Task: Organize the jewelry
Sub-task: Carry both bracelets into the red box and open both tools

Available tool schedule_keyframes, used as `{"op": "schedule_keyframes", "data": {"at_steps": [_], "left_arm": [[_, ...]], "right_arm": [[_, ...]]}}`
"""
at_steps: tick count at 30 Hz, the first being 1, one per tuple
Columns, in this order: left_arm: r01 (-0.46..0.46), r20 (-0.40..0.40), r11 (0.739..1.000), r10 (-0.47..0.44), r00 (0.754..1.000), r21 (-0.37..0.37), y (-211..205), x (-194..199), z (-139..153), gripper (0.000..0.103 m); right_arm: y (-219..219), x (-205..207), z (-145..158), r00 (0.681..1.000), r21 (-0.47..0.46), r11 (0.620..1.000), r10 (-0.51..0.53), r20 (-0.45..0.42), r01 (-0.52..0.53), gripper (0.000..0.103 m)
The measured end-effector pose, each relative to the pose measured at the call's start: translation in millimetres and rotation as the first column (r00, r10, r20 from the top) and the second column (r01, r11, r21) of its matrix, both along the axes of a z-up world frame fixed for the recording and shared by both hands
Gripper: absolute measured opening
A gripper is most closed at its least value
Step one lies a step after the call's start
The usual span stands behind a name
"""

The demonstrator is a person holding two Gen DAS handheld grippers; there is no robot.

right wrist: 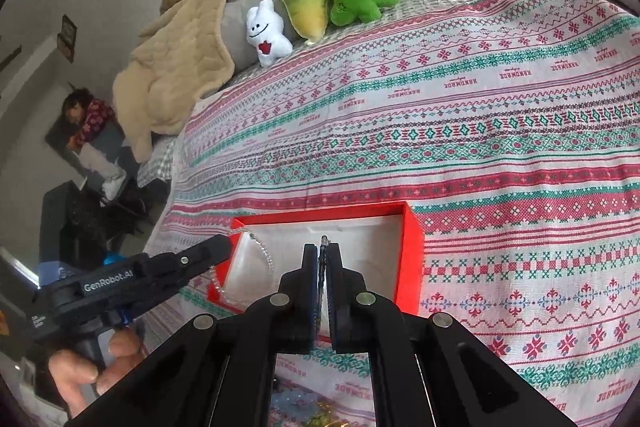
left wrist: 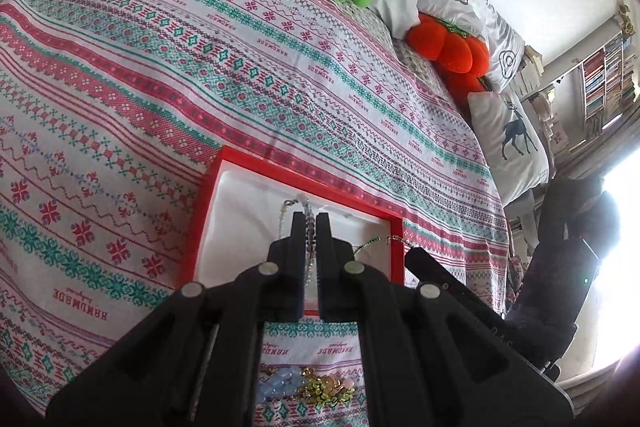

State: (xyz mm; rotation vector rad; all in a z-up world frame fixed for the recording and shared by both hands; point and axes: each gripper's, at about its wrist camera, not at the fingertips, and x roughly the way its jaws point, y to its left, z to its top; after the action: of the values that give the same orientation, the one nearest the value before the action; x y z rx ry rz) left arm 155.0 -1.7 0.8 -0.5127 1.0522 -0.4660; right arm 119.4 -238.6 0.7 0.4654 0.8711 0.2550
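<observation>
A red jewelry box with a white lining lies open on the patterned bedspread; it also shows in the right wrist view. My left gripper is shut on a clear beaded chain over the box. That chain hangs from the left gripper across the box's left side. My right gripper is shut on a dark thin chain over the box; its fingertip reaches in beside the box's right corner, with a green-gold chain draped there. Blue beads and gold jewelry lie below the left gripper.
The patterned bedspread stretches all around the box. Plush toys and an orange plush line the pillows at the far edge. A beige blanket lies at the bed's corner.
</observation>
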Motion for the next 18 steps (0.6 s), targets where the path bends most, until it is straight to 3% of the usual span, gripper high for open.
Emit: {"op": "schedule_keyframes", "data": {"at_steps": [4, 7, 9, 15, 18], "left_arm": [[-0.014, -0.026, 0.999, 0.015, 1.000, 0.048, 3, 4, -5, 0.005], [-0.024, -0.045, 0.998, 0.027, 0.999, 0.060, 8, 4, -9, 0.005], [-0.034, -0.048, 0.998, 0.037, 0.998, 0.061, 11, 3, -8, 0.007], [-0.028, -0.033, 0.996, 0.031, 0.999, 0.082, 17, -6, 1, 0.012], [-0.013, -0.020, 0.994, 0.015, 1.000, 0.113, 15, -15, 6, 0.025]], "right_arm": [[-5, 0, -3, 0.999, -0.049, 0.998, -0.039, -0.005, 0.038, 0.008], [-8, -3, 0, 0.999, -0.051, 0.997, -0.053, 0.005, 0.053, 0.019], [-9, -6, 2, 0.998, -0.056, 0.997, -0.056, 0.006, 0.056, 0.021], [-10, -18, 13, 0.997, -0.098, 0.992, -0.072, 0.026, 0.074, 0.046], [-4, -25, 20, 0.998, -0.147, 0.988, -0.051, 0.036, 0.055, 0.052]]}}
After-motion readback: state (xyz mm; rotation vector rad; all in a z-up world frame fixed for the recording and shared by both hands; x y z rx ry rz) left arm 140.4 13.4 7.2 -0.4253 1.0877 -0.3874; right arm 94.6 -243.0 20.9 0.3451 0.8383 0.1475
